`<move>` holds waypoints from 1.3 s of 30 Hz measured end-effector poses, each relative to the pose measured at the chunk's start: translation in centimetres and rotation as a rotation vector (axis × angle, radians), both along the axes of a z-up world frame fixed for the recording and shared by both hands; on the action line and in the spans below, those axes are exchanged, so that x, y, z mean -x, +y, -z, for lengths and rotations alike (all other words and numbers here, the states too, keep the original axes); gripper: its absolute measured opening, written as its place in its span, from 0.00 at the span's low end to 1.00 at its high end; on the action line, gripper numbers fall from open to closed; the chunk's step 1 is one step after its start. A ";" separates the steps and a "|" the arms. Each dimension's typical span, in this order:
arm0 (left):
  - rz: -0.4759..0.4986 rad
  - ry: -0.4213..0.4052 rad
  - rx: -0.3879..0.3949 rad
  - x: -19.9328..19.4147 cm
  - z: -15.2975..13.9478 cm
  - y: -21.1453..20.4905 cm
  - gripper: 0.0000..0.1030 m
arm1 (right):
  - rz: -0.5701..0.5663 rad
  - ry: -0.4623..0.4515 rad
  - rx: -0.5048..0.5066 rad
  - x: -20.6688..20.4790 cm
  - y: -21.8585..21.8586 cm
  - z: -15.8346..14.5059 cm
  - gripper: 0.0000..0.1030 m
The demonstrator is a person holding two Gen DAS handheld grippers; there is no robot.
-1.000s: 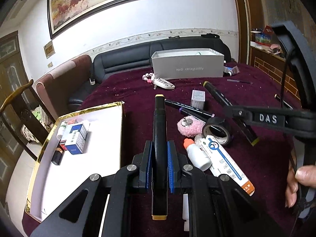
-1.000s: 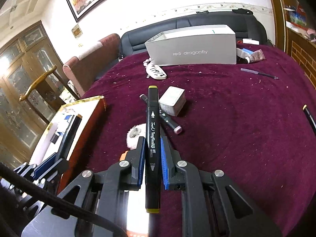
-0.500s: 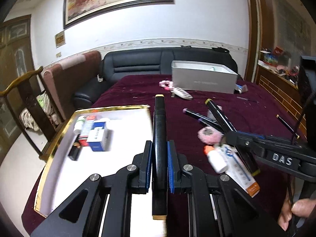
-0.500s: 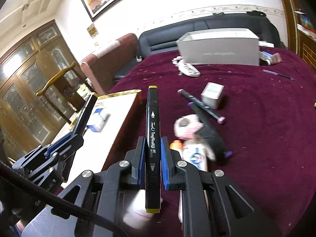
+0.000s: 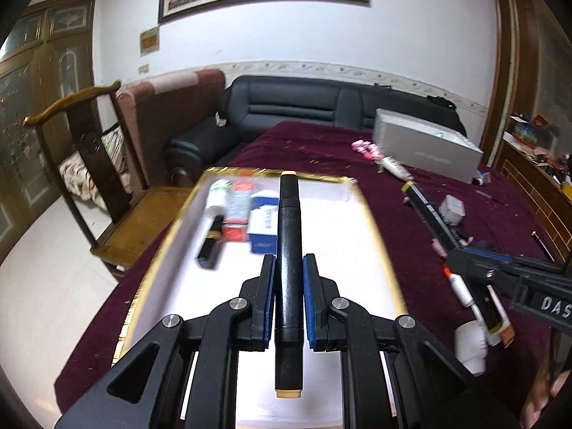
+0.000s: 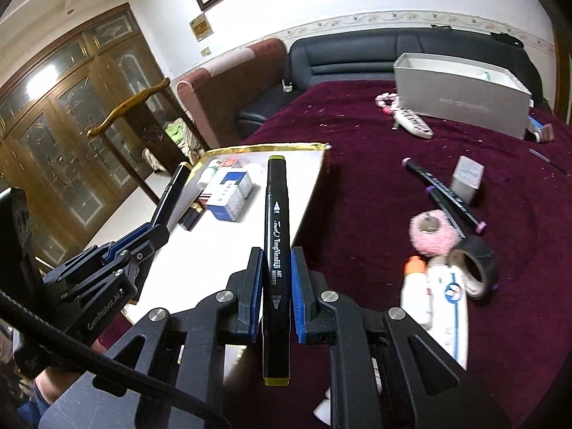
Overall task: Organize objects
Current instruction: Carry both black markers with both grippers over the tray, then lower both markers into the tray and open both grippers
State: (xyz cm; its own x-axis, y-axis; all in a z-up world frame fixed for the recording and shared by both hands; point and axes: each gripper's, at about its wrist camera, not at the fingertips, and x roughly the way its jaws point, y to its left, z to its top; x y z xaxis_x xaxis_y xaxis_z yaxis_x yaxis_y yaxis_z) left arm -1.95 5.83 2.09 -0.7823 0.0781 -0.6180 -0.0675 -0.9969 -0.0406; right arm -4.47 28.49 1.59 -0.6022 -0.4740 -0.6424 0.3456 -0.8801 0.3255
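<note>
My left gripper (image 5: 289, 279) is clamping its blue pads tight on a black art marker with pale orange end caps (image 5: 289, 250), which is lying lengthwise between the jaws and pointing away from me. My right gripper (image 6: 275, 279) is likewise pinching shut on a black art marker with olive-yellow end caps (image 6: 275, 243), its white lettering facing up.

The left marker is hanging over the white tray with a gold foil rim (image 5: 371, 214); the right marker is hanging just beside that tray's right edge, over the dark red velvet tablecloth (image 6: 375, 164). In the tray's far left corner a blue-and-white carton (image 5: 262, 225), a red-and-white carton (image 5: 236, 211), a white bottle (image 5: 218, 196) and a black-and-gold lipstick tube (image 5: 211, 243) are lying together.

To the right on the cloth, a pink fluffy puff (image 6: 434, 232), a roll of black tape (image 6: 475, 264), a white glue bottle with an orange cap (image 6: 414, 293), a white-and-blue tube (image 6: 448, 307), two more black markers (image 6: 443, 189) and a small white box (image 6: 466, 175) are waiting. Farther back a grey open cardboard box (image 6: 461, 96) is sitting near a black leather sofa (image 6: 357, 53).
</note>
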 end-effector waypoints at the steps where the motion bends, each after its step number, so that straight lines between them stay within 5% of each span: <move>1: -0.002 -0.020 -0.010 0.3 0.2 -0.9 0.11 | -0.011 -0.009 -0.001 0.2 -0.5 0.1 0.12; 7: 0.008 -0.147 -0.044 2.3 2.0 -4.8 0.11 | -0.044 -0.064 -0.017 2.4 -3.4 0.7 0.12; 16: 0.109 -0.267 -0.001 5.3 2.9 -4.3 0.11 | -0.056 -0.181 -0.044 6.3 -6.7 1.9 0.13; 23: 0.136 -0.325 0.065 7.5 3.6 -3.7 0.11 | -0.044 -0.232 -0.088 8.8 -8.1 2.5 0.12; 39: 0.136 -0.421 0.037 10.4 5.2 -4.2 0.11 | 0.001 -0.343 -0.105 12.4 -9.1 4.9 0.12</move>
